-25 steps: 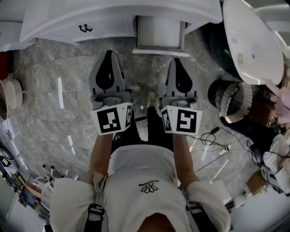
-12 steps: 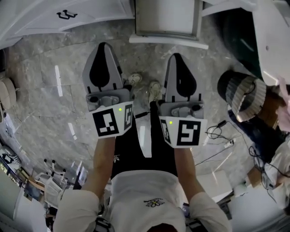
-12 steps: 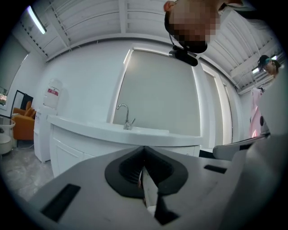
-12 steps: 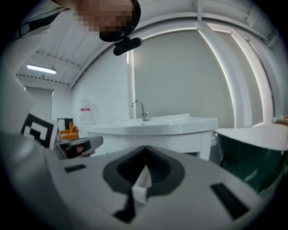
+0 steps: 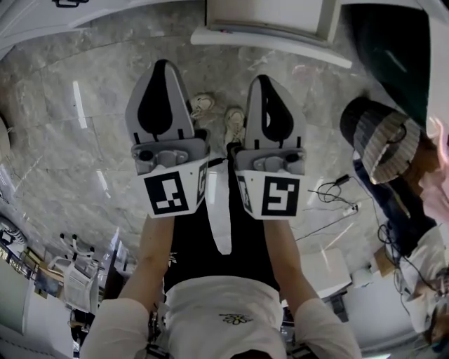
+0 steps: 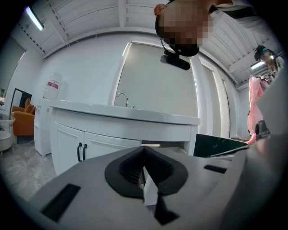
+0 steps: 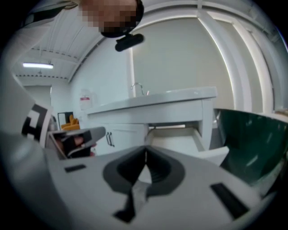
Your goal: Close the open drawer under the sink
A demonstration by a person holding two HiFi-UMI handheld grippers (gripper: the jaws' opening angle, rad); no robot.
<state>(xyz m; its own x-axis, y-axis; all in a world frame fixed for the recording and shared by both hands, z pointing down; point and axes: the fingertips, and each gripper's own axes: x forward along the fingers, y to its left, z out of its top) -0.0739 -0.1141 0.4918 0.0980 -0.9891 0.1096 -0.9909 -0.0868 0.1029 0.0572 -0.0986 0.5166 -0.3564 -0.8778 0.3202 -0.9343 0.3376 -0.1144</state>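
Drawer is open. It sticks out from under the white sink, just to the right of two cupboard doors with black handles. A bent tap stands on top of the sink.

Seen from above, the drawer is at the top edge, in front of the person who holds the two tools. The left hand-held gripper and the right hand-held gripper are side by side, close to each other. Both point at the cupboard. Neither one touches the drawer, and bare floor shows between them and it. The drawer is more in line with the right one.

Each has its two jaws pressed together, with nothing held in them.

The person's shoes peek out between the two. The floor is shiny grey stone. Off to the right is another person in a striped hat, with some cords lying on the floor nearby.
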